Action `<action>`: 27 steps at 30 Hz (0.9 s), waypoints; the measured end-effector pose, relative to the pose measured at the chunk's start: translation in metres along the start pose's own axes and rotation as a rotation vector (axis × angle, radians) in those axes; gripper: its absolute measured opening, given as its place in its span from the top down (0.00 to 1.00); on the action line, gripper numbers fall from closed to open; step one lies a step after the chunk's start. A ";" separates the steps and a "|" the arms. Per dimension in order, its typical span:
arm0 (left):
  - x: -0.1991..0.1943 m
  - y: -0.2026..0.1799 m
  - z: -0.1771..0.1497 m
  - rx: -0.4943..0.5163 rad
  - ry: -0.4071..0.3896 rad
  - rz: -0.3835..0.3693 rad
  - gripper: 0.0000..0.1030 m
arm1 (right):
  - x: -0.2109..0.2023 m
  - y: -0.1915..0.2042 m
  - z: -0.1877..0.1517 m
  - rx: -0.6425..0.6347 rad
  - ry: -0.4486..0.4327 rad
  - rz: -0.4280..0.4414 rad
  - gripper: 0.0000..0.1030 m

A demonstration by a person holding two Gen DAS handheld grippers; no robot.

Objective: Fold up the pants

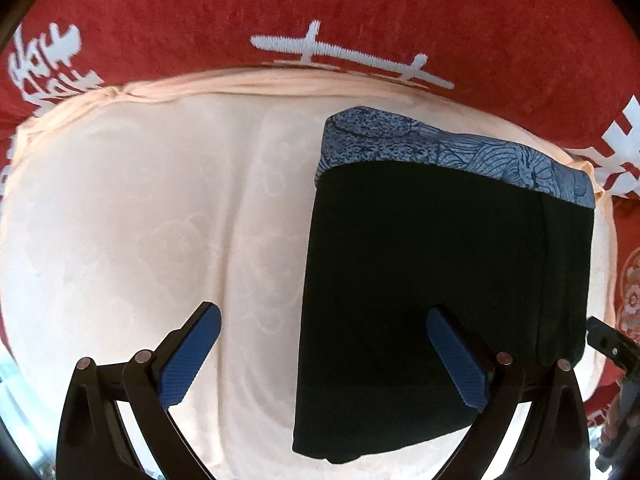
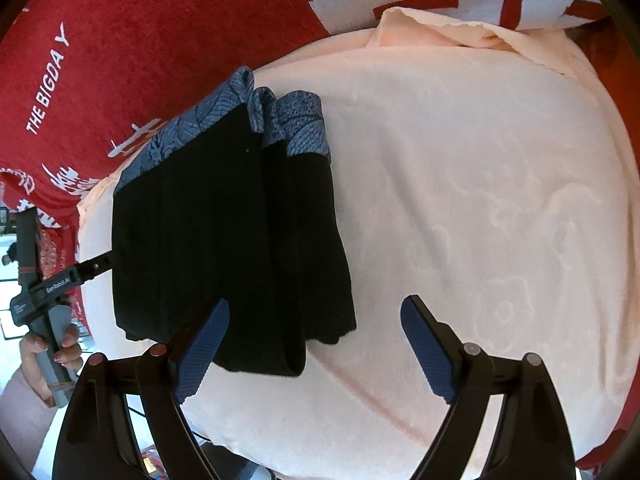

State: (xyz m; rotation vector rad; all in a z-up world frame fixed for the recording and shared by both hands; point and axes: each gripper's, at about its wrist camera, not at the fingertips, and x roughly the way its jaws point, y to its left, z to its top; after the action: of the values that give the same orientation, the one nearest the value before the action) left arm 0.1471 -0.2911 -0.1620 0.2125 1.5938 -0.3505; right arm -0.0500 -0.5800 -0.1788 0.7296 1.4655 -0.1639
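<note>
The black pants [image 1: 432,272] lie folded into a compact rectangle on the cream cloth [image 1: 140,220], with the blue patterned waistband [image 1: 440,148] at the far end. My left gripper [image 1: 324,316] hovers open at the pants' near left edge, its right pad [image 1: 456,356] over the black fabric and its left pad [image 1: 188,356] over bare cloth. In the right wrist view the pants [image 2: 224,240] sit left of centre. My right gripper [image 2: 316,306] is open above their near right corner, holding nothing.
A red blanket [image 1: 360,0] with white lettering surrounds the cream cloth [image 2: 480,200]. A person's hand [image 2: 44,356] holds the left gripper's handle [image 2: 56,284] at the left edge. Part of the right gripper's body [image 1: 608,340] shows at the right edge.
</note>
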 end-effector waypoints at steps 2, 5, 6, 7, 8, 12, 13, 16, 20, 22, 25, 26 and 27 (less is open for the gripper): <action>0.006 0.005 0.003 0.003 0.020 -0.020 0.00 | 0.003 -0.002 0.005 -0.003 0.008 0.033 0.13; 0.012 0.011 0.006 0.003 0.034 -0.080 0.00 | 0.007 -0.004 0.009 -0.014 0.015 0.077 0.13; 0.013 0.013 0.008 0.002 0.039 -0.108 0.00 | 0.009 -0.004 0.010 -0.023 0.020 0.093 0.13; 0.016 0.015 0.009 0.003 0.047 -0.136 0.00 | 0.012 -0.005 0.012 -0.030 0.025 0.105 0.13; 0.018 0.016 0.009 0.005 0.055 -0.157 0.00 | 0.016 -0.006 0.014 -0.035 0.035 0.119 0.13; 0.033 0.021 0.015 -0.008 0.073 -0.219 0.00 | 0.032 -0.010 0.023 -0.022 0.066 0.170 0.13; 0.036 0.021 0.017 -0.016 0.071 -0.238 0.00 | 0.035 -0.011 0.025 -0.021 0.070 0.187 0.13; 0.040 0.020 0.022 -0.013 0.059 -0.265 0.00 | 0.041 -0.005 0.032 -0.031 0.063 0.277 0.13; 0.050 0.011 0.027 0.014 0.050 -0.304 0.00 | 0.058 0.001 0.041 -0.036 0.073 0.311 0.12; 0.054 0.007 0.029 0.004 0.056 -0.321 0.00 | 0.059 -0.003 0.044 -0.009 0.057 0.341 0.12; 0.058 0.008 0.031 -0.024 0.059 -0.351 0.00 | 0.060 -0.009 0.045 0.051 0.054 0.369 0.12; 0.056 0.007 0.028 -0.031 0.059 -0.352 0.00 | 0.060 -0.010 0.045 0.059 0.051 0.373 0.12; 0.055 0.006 0.026 -0.038 0.057 -0.347 0.00 | 0.059 -0.010 0.044 0.063 0.050 0.368 0.15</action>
State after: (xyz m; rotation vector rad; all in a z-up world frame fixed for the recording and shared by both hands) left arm 0.1703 -0.2994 -0.2175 -0.0867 1.6932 -0.5849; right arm -0.0099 -0.5918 -0.2403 1.0471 1.3518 0.0910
